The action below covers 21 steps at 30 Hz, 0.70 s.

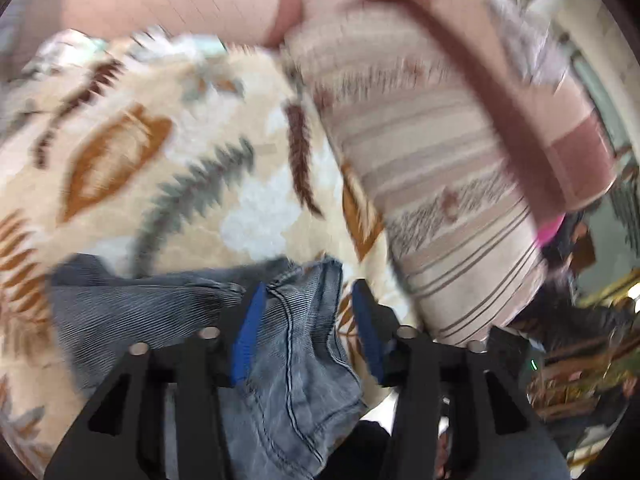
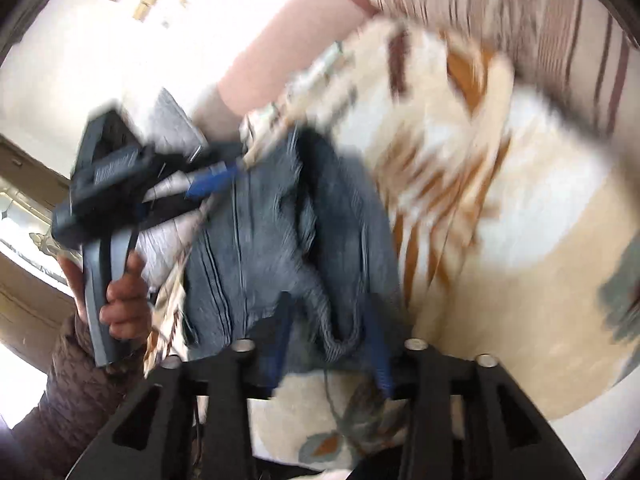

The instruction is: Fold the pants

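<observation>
Grey-blue jeans lie bunched on a cream blanket with a leaf pattern. In the left wrist view a seamed fold of the jeans runs up between the blue pads of my left gripper. Its left pad lies against the denim, and blanket shows beside the right pad, so it is open. In the right wrist view the jeans are heaped in front, with a hem loop between the pads of my right gripper, which stands open around it. My left gripper shows at the left, its tips at the jeans' far edge.
A striped cushion stands at the right of the blanket, with a pink pillow behind. A hand in a brown quilted sleeve holds the left gripper's handle. Both views are motion-blurred.
</observation>
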{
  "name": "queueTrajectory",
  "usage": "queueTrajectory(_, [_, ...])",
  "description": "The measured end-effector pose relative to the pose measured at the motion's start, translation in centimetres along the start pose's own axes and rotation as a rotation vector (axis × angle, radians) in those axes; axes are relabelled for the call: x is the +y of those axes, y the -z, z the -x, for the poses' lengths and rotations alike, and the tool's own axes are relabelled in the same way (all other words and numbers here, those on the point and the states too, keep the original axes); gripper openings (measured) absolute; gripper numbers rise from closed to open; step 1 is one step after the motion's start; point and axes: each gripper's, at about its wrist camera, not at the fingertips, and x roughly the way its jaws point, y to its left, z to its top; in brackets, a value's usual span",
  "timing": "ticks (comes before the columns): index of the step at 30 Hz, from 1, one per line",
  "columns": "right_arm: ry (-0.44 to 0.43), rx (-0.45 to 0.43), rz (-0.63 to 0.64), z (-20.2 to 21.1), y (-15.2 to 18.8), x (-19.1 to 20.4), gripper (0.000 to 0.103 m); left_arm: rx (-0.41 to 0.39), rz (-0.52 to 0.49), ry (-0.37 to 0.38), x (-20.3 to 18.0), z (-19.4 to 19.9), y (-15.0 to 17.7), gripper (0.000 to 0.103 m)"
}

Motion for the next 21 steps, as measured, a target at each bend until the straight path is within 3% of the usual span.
queueTrajectory(1, [-0.005,-0.021,-0.001,0.2,-0.9,0.1,0.069,-0.04,0.015,-0.039,0.8,1.8,0.4,0.067])
queueTrajectory(2, [-0.012,-0.029,-0.003,-0.1,-2.1,0.4,0.076,-0.074,0.028,-0.071,1.8,3.3,1.1,0.069])
queueTrajectory(5, [-0.045,0.02,0.02,-3.5,-5.1,1.4,0.078,-0.09,0.109,-0.104,5.1,5.3,3.2,0.069])
queueTrajectory(10, [-0.018,0.149,0.023,-10.7,-6.7,2.5,0.081,-0.036,0.374,-0.032,10.8,3.6,6.7,0.069])
queueTrajectory(11, [-0.013,0.171,0.026,-11.5,-6.5,2.7,0.073,-0.021,0.414,-0.01,11.4,3.1,7.0,0.069])
queueTrajectory(12, [-0.047,0.179,0.034,-11.6,-6.4,3.0,0.028,-0.018,0.427,0.007,11.4,2.8,7.3,0.069])
queueTrajectory(13, [-0.066,0.193,0.057,-11.5,-6.7,3.7,0.004,-0.035,0.42,0.013,11.2,2.4,7.2,0.069])
queueTrajectory(16, [-0.007,0.122,0.178,-9.4,-7.5,5.3,0.007,-0.07,0.35,-0.05,9.6,1.0,6.4,0.069])
queueTrajectory(19, [0.173,0.23,0.206,-12.7,-6.6,2.6,0.008,-0.013,0.28,-0.141,8.7,-2.8,6.3,0.066])
queueTrajectory(21, [0.209,0.275,0.204,-13.8,-5.5,1.1,0.009,-0.019,0.219,-0.21,7.6,-3.3,6.8,0.066])
